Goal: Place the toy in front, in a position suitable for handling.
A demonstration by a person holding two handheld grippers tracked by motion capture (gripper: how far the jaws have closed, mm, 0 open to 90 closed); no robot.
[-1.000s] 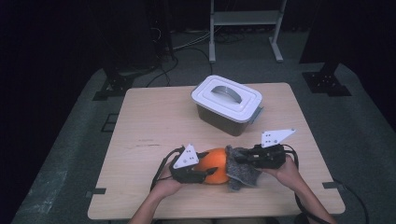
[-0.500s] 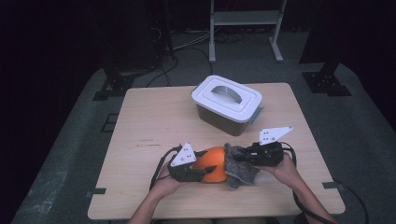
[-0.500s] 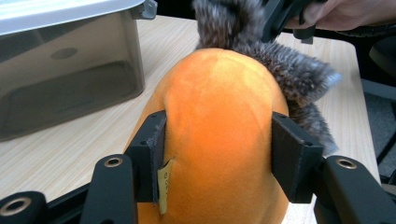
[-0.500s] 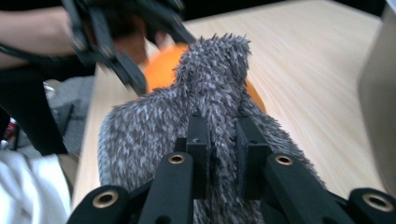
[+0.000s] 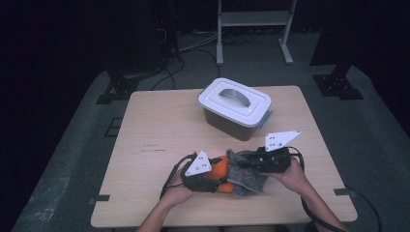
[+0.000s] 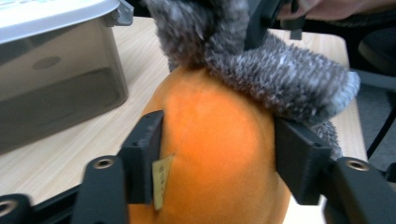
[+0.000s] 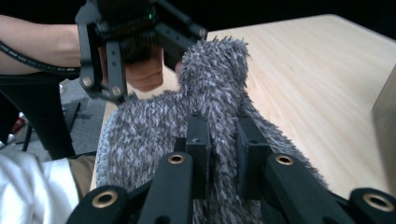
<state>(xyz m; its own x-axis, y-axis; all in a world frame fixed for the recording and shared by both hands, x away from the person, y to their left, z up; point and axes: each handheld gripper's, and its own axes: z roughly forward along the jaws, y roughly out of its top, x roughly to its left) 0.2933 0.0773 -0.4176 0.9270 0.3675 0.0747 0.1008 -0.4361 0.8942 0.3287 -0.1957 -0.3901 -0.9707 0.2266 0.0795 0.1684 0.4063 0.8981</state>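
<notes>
An orange plush ball [image 5: 220, 166] lies near the table's front edge, half covered by a grey fuzzy fabric [image 5: 246, 176]. My left gripper [image 5: 215, 181] reaches in from the left. Its jaws have just been opening, and in the left gripper view its pads [image 6: 149, 140] still touch both sides of the orange ball [image 6: 215, 135]. The grey fabric [image 6: 280, 79] drapes over the ball's top. My right gripper [image 5: 239, 162] comes in from the right. In the right gripper view it [image 7: 218, 130] is shut on an upright fold of the grey fabric [image 7: 140, 135].
A lidded translucent container [image 5: 234, 108] with a white handled lid stands at the table's back middle, close behind the ball. The wooden table [image 5: 159, 125] stretches to the left of it. A metal stand [image 5: 251, 29] and cables lie on the floor beyond.
The right gripper has edged slightly left with the grey fabric. The left hand and the orange ball stay where they were.
</notes>
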